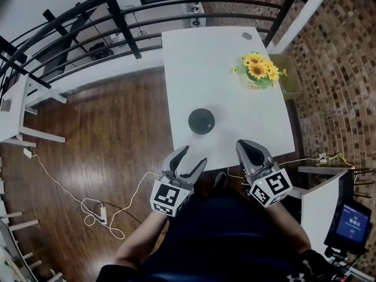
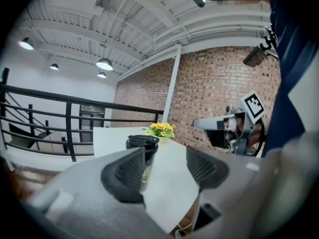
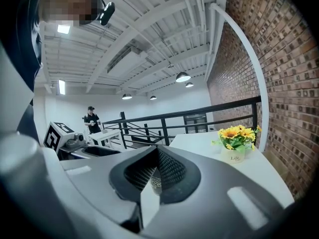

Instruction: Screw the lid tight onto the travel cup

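Observation:
The travel cup [image 1: 201,121], with its black lid on top, stands upright on the white table [image 1: 194,63] near the front edge. My left gripper [image 1: 194,155] hovers at the table's front edge, just short of the cup, jaws open and empty. In the left gripper view the cup [image 2: 143,142] shows beyond the left finger, apart from the gripper [image 2: 164,169]. My right gripper [image 1: 248,145] is shut on nothing, to the right of the cup and clear of it. In the right gripper view its tips [image 3: 157,171] meet, and only a sliver of the cup shows below them.
A small pot of sunflowers [image 1: 258,70] stands at the table's far right. A black railing [image 1: 117,16] runs behind and to the left of the table. A white cable [image 1: 88,207] lies on the wooden floor at left. A person [image 3: 91,119] stands far off beyond the railing.

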A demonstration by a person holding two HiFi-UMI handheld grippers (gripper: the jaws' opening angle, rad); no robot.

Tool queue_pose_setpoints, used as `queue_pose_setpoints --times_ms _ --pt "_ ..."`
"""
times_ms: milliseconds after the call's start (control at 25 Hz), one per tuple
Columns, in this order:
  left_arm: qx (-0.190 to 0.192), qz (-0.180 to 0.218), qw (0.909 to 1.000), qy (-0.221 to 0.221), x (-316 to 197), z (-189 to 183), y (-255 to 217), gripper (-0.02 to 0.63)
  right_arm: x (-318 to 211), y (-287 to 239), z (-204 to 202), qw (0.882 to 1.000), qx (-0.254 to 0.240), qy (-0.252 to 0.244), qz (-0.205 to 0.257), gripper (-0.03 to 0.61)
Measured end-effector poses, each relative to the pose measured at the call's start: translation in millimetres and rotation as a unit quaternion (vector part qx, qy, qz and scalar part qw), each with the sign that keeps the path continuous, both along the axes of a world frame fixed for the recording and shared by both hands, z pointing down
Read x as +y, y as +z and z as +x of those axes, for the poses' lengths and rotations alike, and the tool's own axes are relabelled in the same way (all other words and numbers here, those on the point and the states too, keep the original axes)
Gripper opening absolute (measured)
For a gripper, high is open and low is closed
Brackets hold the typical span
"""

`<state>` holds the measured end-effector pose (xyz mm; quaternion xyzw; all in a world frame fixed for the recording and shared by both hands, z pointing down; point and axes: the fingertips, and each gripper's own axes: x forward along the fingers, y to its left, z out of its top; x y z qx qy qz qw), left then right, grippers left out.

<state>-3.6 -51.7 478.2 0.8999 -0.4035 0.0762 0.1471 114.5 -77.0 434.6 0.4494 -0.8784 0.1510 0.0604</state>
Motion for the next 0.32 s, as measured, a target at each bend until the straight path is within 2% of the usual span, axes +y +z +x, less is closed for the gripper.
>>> queue_pose_setpoints --times_ms 320 --pt "-0.001 -0.002 1.0000 -0.001 0.7 -1.8 1.4 0.259 -0.2 1.3 -0.8 1.000 0.001 -0.001 -0.001 0.011"
